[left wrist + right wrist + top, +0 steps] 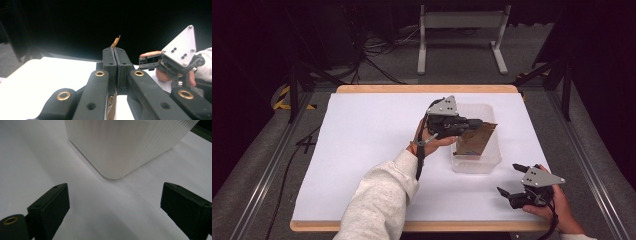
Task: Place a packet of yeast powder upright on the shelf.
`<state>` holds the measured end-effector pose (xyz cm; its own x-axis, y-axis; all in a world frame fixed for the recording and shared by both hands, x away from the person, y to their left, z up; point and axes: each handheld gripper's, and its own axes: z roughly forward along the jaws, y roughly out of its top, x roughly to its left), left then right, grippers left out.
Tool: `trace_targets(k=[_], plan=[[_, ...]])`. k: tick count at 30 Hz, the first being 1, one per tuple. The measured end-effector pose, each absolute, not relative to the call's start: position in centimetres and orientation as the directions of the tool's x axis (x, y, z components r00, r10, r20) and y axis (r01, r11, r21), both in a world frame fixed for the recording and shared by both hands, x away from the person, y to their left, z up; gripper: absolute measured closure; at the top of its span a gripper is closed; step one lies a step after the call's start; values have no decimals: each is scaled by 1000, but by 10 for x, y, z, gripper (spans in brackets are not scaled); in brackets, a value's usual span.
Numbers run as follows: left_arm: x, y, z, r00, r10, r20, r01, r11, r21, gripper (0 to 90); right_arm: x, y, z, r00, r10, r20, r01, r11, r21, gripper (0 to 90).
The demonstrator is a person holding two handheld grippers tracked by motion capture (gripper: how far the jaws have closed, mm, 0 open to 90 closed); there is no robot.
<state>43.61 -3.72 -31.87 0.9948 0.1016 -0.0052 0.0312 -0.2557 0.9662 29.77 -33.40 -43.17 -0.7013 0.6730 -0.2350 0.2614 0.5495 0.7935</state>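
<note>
The flat brown packet of thin paper or foil (pixel 475 139) hangs tilted over the clear ribbed plastic tub (pixel 492 159), its lower end inside the tub and its upper edge pinched in the left claw (pixel 468 124). I judge that it is very light and limp, so it will bend and swing. It may slip if only a corner is held, so a grip along the flat top edge looks safest. In the left gripper view the jaws are pressed together with a thin golden strip of the packet (pixel 115 42) standing out above them. The left forearm in the pale sleeve (pixel 382 200) reaches diagonally toward the tub, with the hand turned sideways. The right claw (pixel 511 180) rests on the white desk (pixel 362 150) just beside the tub's near corner, with its jaws wide apart and holding nothing.
</note>
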Motion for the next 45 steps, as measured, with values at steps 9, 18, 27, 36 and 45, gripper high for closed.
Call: trace_targets(k=[9,18,27,36,45], plan=[[434,-39,-329,995,94,-31,54,-248,967,884,298,-334,-432,-701,673,-235,260,549,795,92],[435,-34,-336,994,102,-41,65,-247,967,879,298,-334,-432,-701,673,-235,262,550,793,92],[435,-28,-343,993,113,-45,72,-248,966,873,298,-334,-432,-704,670,-234,262,552,791,92],[434,-25,-346,991,129,-40,72,-256,964,870,298,-333,-433,-706,669,-233,263,553,790,92],[432,-25,-346,989,146,-19,60,-280,958,867,299,-333,-433,-705,669,-235,263,555,789,92]])
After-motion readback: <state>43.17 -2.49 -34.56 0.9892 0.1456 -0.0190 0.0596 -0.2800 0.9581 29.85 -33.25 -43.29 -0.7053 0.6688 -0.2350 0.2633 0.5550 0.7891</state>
